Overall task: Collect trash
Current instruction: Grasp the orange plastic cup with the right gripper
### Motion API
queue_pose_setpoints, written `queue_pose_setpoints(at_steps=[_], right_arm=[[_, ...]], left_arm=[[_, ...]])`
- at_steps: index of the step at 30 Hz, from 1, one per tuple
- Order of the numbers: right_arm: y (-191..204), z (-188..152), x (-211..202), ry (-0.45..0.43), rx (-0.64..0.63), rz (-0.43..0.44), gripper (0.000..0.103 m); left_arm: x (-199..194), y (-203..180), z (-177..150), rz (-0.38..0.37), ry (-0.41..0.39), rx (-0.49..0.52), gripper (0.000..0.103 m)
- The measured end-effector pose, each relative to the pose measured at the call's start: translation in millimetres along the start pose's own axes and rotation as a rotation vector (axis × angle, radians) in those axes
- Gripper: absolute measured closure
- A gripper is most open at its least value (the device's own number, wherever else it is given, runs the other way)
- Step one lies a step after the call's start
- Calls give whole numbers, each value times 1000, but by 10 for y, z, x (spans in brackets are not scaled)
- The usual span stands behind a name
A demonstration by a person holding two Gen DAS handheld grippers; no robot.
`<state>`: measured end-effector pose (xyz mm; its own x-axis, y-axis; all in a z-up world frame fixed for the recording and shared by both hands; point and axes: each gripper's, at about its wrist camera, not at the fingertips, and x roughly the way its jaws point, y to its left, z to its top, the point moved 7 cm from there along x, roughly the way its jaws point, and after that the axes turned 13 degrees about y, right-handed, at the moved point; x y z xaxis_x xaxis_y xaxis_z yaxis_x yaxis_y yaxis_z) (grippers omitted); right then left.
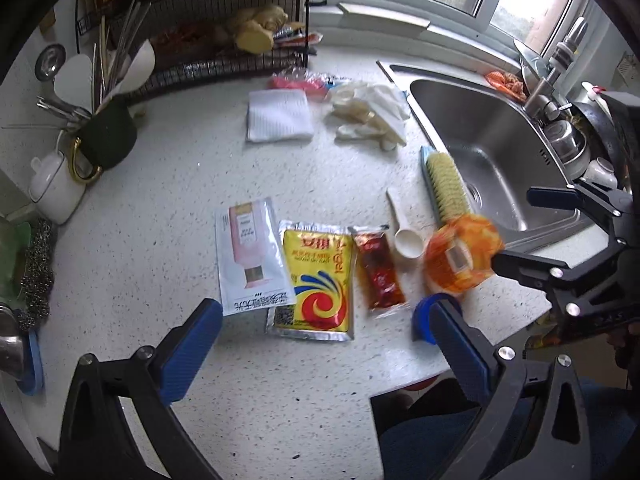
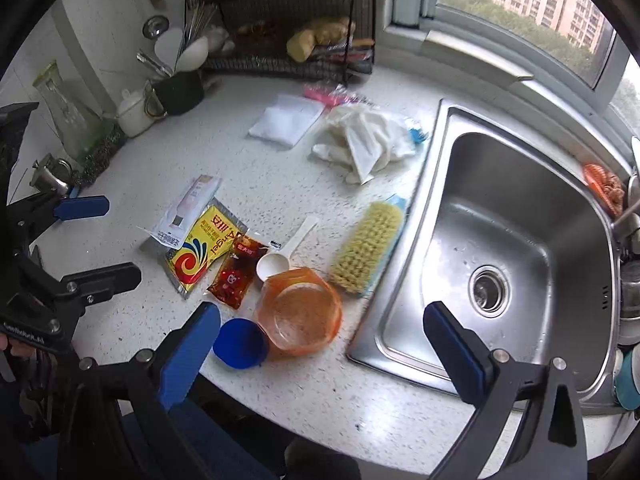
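- Both claws hang spread above the front edge of the counter (image 2: pixel 120 152), neither touching a thing: the left claw (image 1: pixel 320 336) over the packets, the right claw (image 2: pixel 320 344) over the orange tub.
- The trash lies in a row near the front edge: a white sachet (image 1: pixel 250 256), a yellow yeast packet (image 1: pixel 318 280) partly under it, a red sauce packet (image 1: pixel 380 270), then the orange plastic tub (image 2: pixel 300 314) with a blue cap (image 2: pixel 239 343) touching it.
- The flat packets lie tight on the counter and overlap, so I'd expect a claw to slide off or drag two at once.
- The tub looks thin-walled and open-mouthed; a hard squeeze could buckle it or shoot it toward the sink (image 2: pixel 500 240), just beside it.
- The cap sits close to the front edge and might be knocked off.
- A white scoop (image 2: pixel 280 256) and a scrub brush (image 2: pixel 368 248) crowd the tub's far side; they may not be trash at all.
- Further back lie gloves (image 2: pixel 360 140), a folded cloth (image 2: pixel 286 120) and a wire rack (image 2: pixel 296 40), well apart from the claws.
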<state>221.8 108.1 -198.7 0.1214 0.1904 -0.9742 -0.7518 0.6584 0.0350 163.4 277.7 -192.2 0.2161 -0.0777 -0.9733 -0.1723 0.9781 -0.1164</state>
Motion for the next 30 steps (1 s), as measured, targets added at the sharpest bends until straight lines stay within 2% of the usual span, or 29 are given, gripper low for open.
queue_pose_setpoints(at_steps=[2, 7, 11, 13, 16, 18, 23, 25, 27, 30], right_arm=[[59, 33, 122, 35, -13, -3, 8], [162, 75, 390, 99, -20, -9, 9], [163, 38, 578, 153, 2, -27, 23], [143, 6, 616, 165, 22, -17, 25], [99, -22, 653, 178, 43, -16, 38], [76, -16, 650, 170, 53, -9, 38], [100, 31, 636, 167, 69, -11, 39], [94, 34, 618, 163, 79, 2, 39], [88, 51, 586, 158, 84, 7, 39], [85, 48, 537, 156, 99, 18, 39]], left_arm=[[50, 40, -23, -4, 17, 2, 1], [116, 175, -39, -39, 32, 7, 1], [117, 281, -33, -40, 37, 47, 1], [132, 327, -18, -43, 42, 69, 1], [192, 413, 25, -26, 50, 85, 1], [197, 477, 58, -11, 38, 84, 1], [241, 554, 152, -45, 37, 104, 1], [277, 531, 165, -45, 45, 151, 5], [326, 503, 148, -20, 61, 204, 17], [401, 476, 118, 0, 85, 270, 23]])
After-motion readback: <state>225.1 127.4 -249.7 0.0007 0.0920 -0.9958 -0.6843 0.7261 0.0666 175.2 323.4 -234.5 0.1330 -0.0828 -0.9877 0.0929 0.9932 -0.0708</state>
